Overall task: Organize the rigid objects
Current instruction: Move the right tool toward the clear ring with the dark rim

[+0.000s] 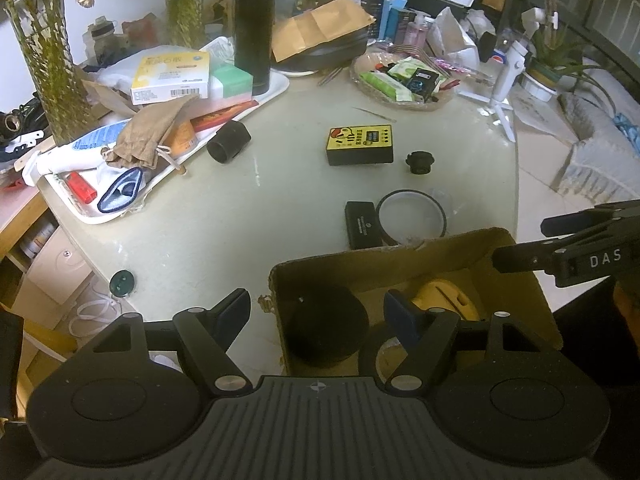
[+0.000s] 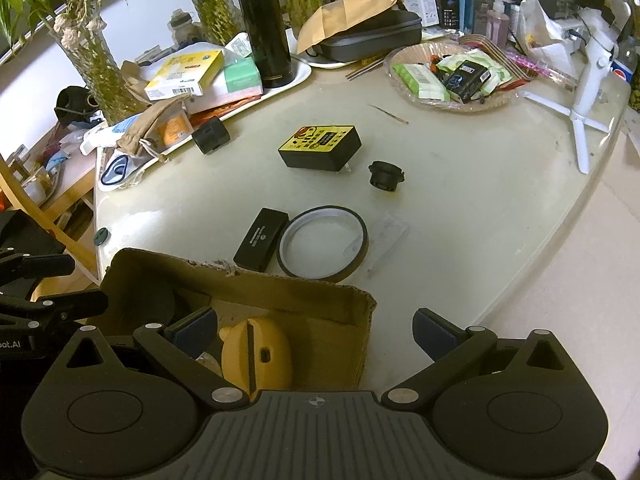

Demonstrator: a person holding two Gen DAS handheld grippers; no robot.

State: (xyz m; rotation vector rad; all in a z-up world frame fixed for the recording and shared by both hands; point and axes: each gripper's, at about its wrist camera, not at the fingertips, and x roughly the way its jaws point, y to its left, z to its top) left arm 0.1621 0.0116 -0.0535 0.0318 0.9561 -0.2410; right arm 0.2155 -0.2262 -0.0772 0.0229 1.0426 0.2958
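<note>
Cardboard box at the table's near edge, already holding a yellow piece and a black cylinder. Left gripper and right gripper both spread wide, grasping nothing, poised over the box. Likely next: slim black case, just beyond the far wall beside the tape ring. Best pinched across its narrow width, lifted clear of the rim, then lowered into free floor space.
</note>
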